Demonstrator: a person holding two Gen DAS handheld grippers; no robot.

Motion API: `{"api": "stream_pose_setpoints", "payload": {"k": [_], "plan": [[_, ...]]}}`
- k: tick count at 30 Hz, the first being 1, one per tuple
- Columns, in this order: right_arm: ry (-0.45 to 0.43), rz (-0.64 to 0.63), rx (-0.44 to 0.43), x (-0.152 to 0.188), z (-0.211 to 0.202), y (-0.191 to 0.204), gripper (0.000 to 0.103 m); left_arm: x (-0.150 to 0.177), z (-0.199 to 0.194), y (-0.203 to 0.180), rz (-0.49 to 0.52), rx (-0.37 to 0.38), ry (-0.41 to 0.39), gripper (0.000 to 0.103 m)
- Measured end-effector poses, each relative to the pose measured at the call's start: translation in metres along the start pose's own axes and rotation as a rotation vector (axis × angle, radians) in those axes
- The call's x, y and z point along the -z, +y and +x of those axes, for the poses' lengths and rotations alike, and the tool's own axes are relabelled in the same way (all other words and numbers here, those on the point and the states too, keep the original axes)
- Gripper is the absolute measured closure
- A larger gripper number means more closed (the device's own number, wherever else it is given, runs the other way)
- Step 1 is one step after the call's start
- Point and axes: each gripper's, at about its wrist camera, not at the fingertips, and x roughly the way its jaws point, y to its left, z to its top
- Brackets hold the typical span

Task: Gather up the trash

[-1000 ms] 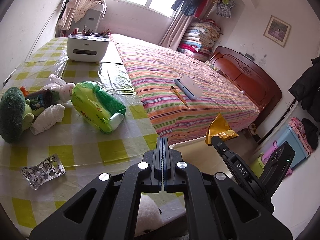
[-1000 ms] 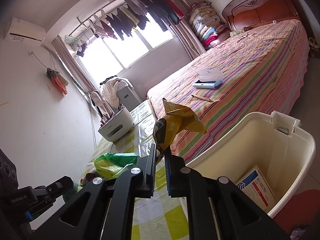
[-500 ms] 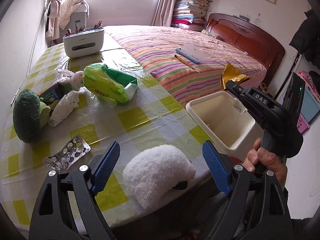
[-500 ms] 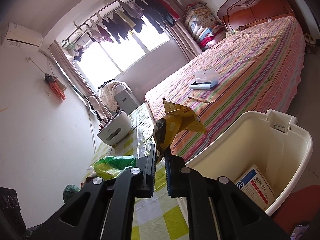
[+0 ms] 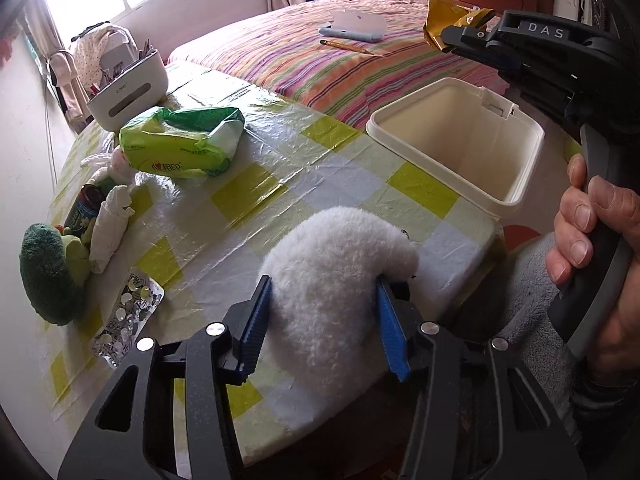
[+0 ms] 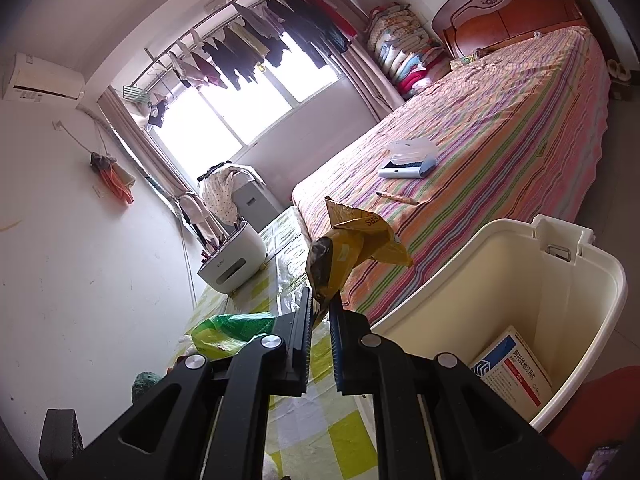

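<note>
A white plush toy point(image 5: 340, 256) lies at the near edge of the checked table point(image 5: 248, 192). My left gripper point(image 5: 324, 304) is closing on it, and its blue pads point(image 5: 256, 320) press into the fluff on both sides. In the same view my right gripper point(image 5: 444, 36) hangs above the cream bin point(image 5: 532, 136), shut on a crumpled yellow wrapper point(image 5: 440, 12). The right wrist view shows that wrapper point(image 6: 356, 236) pinched between the right gripper's point(image 6: 320, 300) fingers, with the bin point(image 6: 600, 280) below to the right and a blue-and-white box point(image 6: 512, 368) inside it.
On the table lie a foil blister pack point(image 5: 128, 320), a twisted white bag point(image 5: 110, 224), a dark can point(image 5: 84, 208), a green plush point(image 5: 48, 272), a green tissue pack point(image 5: 184, 144) and a white organiser point(image 5: 128, 88). A striped bed point(image 5: 320, 60) borders the table. A hand point(image 5: 592, 232) grips the right handle.
My left gripper opened wide, tipped down over the white plush toy and closed onto its sides. The right gripper has kept still above the bin with the wrapper.
</note>
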Motion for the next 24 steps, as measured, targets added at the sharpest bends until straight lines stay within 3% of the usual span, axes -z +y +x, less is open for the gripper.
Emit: {"api": "stream_pose_setpoints", "payload": {"k": [7,15,16,19,24], "plan": [[-0.013,0.019,0.016,0.001,-0.002,-0.001,0.094,-0.008,-0.008,-0.001,-0.046,-0.004,-0.051,0.059],[0.001,0.052,0.105,0.001,-0.001,-0.008,0.090,-0.015,-0.018,-0.002,-0.102,0.011,-0.099,0.058],[0.003,0.062,0.120,0.001,-0.001,-0.010,0.085,-0.016,-0.018,-0.002,-0.112,0.013,-0.104,0.058],[0.012,0.064,0.182,0.001,-0.001,-0.011,0.025,-0.020,-0.020,-0.004,-0.138,0.028,-0.117,0.058],[-0.026,-0.007,0.253,0.003,-0.008,-0.001,0.025,-0.026,-0.024,-0.007,-0.161,0.046,-0.143,0.056]]}}
